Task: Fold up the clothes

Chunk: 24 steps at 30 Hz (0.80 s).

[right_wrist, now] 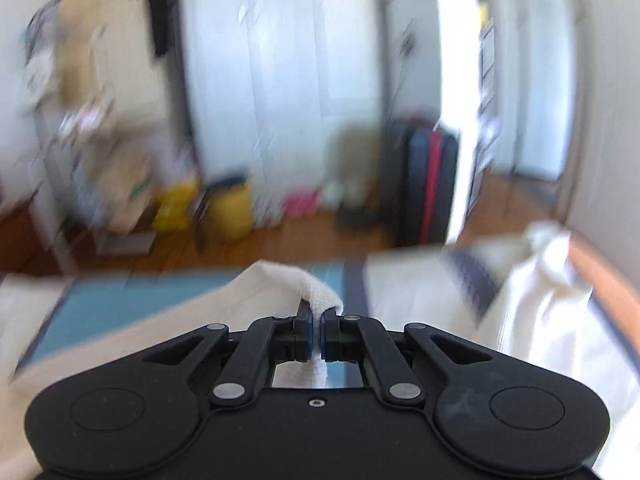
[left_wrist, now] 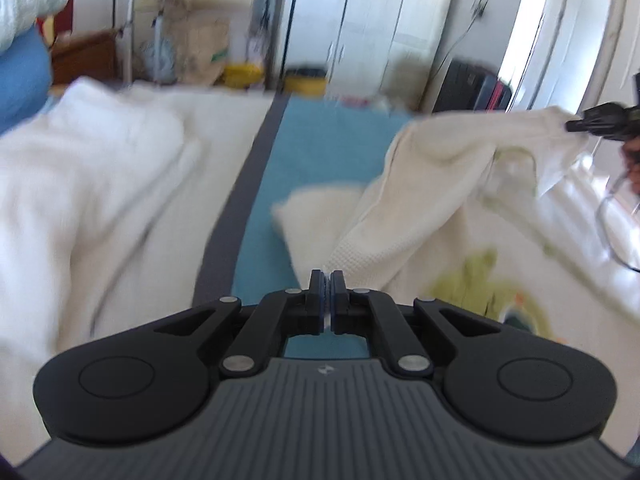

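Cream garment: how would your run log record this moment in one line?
left gripper: shut on cream garment | right gripper: shut on it | lifted over teal mat

**Setting: bedroom in a lived-in home**

- Bed with teal sheet (left_wrist: 320, 148) and grey border stripe (left_wrist: 240, 200); white bedding (left_wrist: 92, 184) heaped on it.
- Tall white wardrobe (left_wrist: 360, 20) with paired doors along the far wall.
- Wooden floor (right_wrist: 280, 244).
- Household clutter at the wardrobe's foot: yellow containers (right_wrist: 230, 210), a pink item (right_wrist: 302, 202), a paper bag (left_wrist: 196, 48), a dark suitcase with red trim (right_wrist: 424, 184).
- Bright open doorway (right_wrist: 456, 100) leading to a further room.
- Cream waffle-knit garment (left_wrist: 420, 184) with a printed front, lifted above the bed.
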{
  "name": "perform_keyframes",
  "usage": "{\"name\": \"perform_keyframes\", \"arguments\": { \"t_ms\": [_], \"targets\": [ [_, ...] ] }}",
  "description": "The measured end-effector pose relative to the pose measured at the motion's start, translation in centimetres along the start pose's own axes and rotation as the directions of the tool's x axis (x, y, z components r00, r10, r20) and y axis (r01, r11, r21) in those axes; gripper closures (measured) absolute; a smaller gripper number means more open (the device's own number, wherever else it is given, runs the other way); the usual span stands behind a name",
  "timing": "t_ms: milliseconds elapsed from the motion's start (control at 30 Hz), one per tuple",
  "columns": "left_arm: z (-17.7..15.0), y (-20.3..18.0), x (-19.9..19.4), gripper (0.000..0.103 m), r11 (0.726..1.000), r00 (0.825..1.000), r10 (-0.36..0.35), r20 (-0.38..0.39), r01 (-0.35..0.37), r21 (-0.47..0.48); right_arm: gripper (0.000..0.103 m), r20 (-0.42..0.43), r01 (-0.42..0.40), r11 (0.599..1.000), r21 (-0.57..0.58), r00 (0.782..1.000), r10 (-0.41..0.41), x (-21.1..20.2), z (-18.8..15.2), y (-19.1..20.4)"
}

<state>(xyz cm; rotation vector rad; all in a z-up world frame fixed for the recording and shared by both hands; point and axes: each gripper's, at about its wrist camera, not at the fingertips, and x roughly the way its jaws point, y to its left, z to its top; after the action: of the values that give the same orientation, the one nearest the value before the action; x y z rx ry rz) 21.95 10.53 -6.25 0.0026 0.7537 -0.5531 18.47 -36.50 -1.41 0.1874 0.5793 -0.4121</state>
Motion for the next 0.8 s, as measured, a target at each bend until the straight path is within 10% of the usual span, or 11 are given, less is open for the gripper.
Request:
{"name": "perform_keyframes", "arguments": {
  "t_ms": [267,500,667,733,800],
  "targets": [
    [-1.4,-0.3,0.2,0.101,0.999,1.0,-0.002,-0.024,0.001,-0.038,0.073,-0.368,-0.322,0.935,-0.147,0.896,0.25,-0.7,-4.7,-0.9],
    [-1.7,-1.2,0.2,0.101,1.0,1.0,0.022,0.0,-0.022,-0.012,0.061,-0.232,-0.283,0.902,-0.325,0.949,0.214,-1.7,-1.1,1.9],
    [-1.4,-2.4,0.7,0.101,0.994,0.995,0.083,0.052,-0.087,0.067,0.058,-0.338,-0.32,0.849,-0.421,0.924,0.18,1.8,-0.6,5.2],
    [-1.3,-2.8,0.7,0.101,0.993,0.994,0.075,0.079,-0.082,0.088,0.063,-0.381,-0.253,0.849,-0.465,0.922,0.066,4.5,-1.4,6.2],
    [-1.3,-3.2,0.8,0.101,0.991,0.991,0.079,0.105,-0.089,0.102,0.1,-0.335,-0.146,0.84,-0.522,0.941,-0.044,6.0,-2.1,6.4]
  ]
}}
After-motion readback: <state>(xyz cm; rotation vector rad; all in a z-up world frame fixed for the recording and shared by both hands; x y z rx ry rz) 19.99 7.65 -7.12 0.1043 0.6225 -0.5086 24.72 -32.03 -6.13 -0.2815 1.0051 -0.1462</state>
